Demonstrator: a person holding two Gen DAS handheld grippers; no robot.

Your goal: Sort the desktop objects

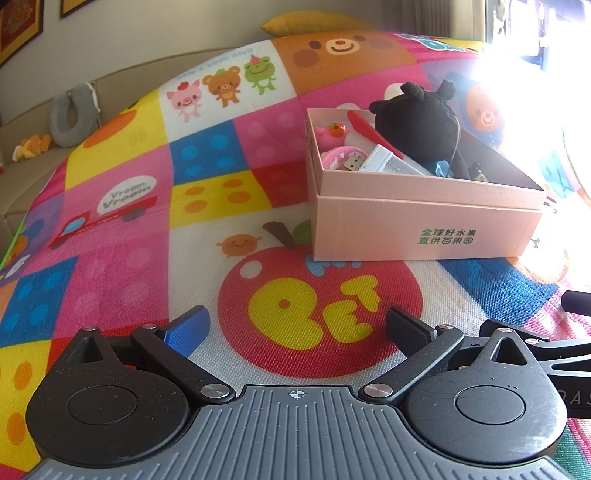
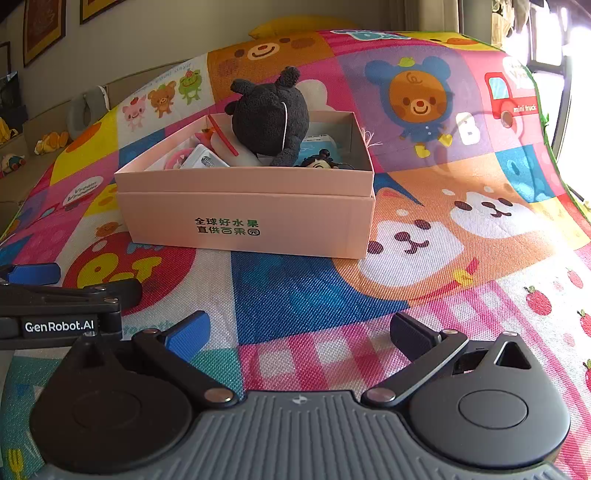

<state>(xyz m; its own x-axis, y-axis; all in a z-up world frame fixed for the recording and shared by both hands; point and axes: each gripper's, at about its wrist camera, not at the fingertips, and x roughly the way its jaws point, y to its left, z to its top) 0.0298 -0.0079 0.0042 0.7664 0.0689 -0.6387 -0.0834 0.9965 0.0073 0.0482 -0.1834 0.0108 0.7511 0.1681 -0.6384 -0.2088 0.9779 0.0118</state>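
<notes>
Box: a pink cardboard box (image 2: 243, 218) with green printed characters on its near side stands open on the play mat (image 2: 314, 291), nested in its own lid or base.
Box contents: a black plush toy (image 2: 271, 118) lies across the back, partly over the rim; beside it a red flat stick (image 2: 222, 136), a white rectangular gadget (image 2: 203, 159), a pink round item (image 1: 341, 154), a small pink pig figure (image 1: 331, 132) and a dark-haired doll head (image 2: 320, 160).
Box to left tongs: the box sits ahead and to the right of the left tongs (image 1: 295, 326), well apart, with the red apple print on the mat between them.
Box to right tongs: the box sits ahead and to the left of the right tongs (image 2: 300, 330), well apart, a blue mat square between them.
Left tongs: spread wide, nothing between the blue pad and the black pad, low over the mat.
Right tongs: spread wide as well, holding nothing, low over a pink checked patch.
Tongs to each other: side by side; the left one's blue-tipped fingers show at the left edge of the right wrist view.
Surroundings: a yellow cushion (image 1: 310, 22) beyond the mat, a grey neck pillow (image 1: 70, 118) on a beige sofa (image 1: 33, 162) at left, strong window glare at right.
</notes>
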